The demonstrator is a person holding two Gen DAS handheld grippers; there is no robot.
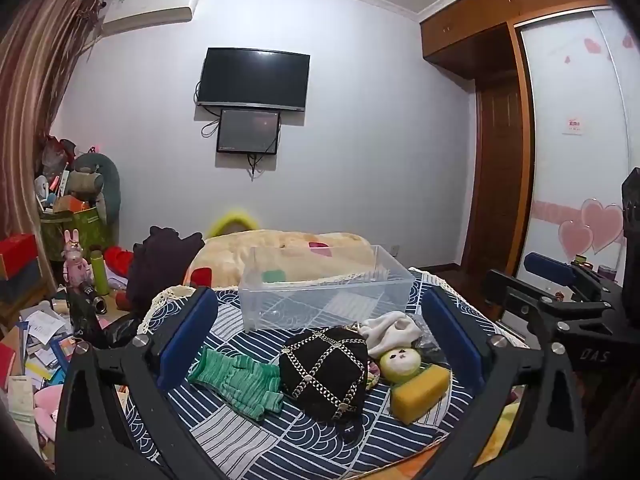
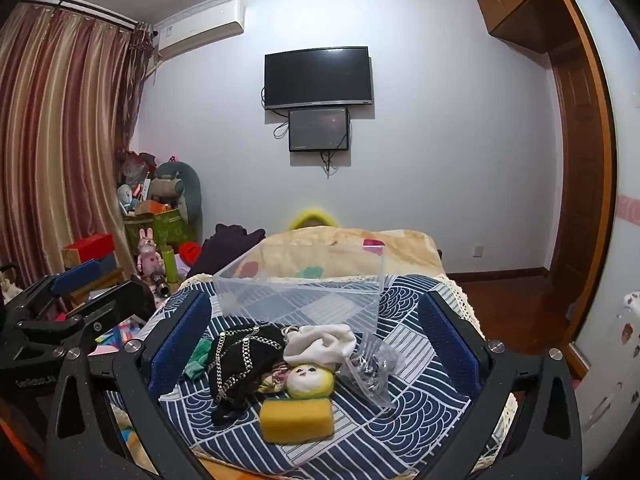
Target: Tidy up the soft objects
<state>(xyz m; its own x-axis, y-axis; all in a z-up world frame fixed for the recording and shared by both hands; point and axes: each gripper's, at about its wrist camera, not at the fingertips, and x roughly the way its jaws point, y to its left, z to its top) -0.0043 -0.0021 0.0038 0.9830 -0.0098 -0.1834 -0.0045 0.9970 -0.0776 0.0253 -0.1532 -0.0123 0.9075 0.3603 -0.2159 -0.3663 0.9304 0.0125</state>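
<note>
On the blue patterned bedspread (image 1: pixel 256 436) lie a green knit glove (image 1: pixel 236 380), a black chain-trimmed pouch (image 1: pixel 324 372), a white cloth (image 1: pixel 390 330), a small doll head (image 1: pixel 400 362) and a yellow sponge (image 1: pixel 420 392). A clear plastic bin (image 1: pixel 320 288) stands empty just behind them. My left gripper (image 1: pixel 320 336) is open above the pile, holding nothing. My right gripper (image 2: pixel 316 340) is open and empty too, over the sponge (image 2: pixel 297 419), doll head (image 2: pixel 310 380), pouch (image 2: pixel 244 360), cloth (image 2: pixel 320 342) and bin (image 2: pixel 300 296).
A crinkled clear plastic bag (image 2: pixel 372 368) lies right of the doll head. A folded beige blanket (image 1: pixel 280 256) sits behind the bin. Clutter, boxes and a pink rabbit toy (image 1: pixel 74 260) fill the floor at left. A wardrobe (image 1: pixel 500 160) stands at right.
</note>
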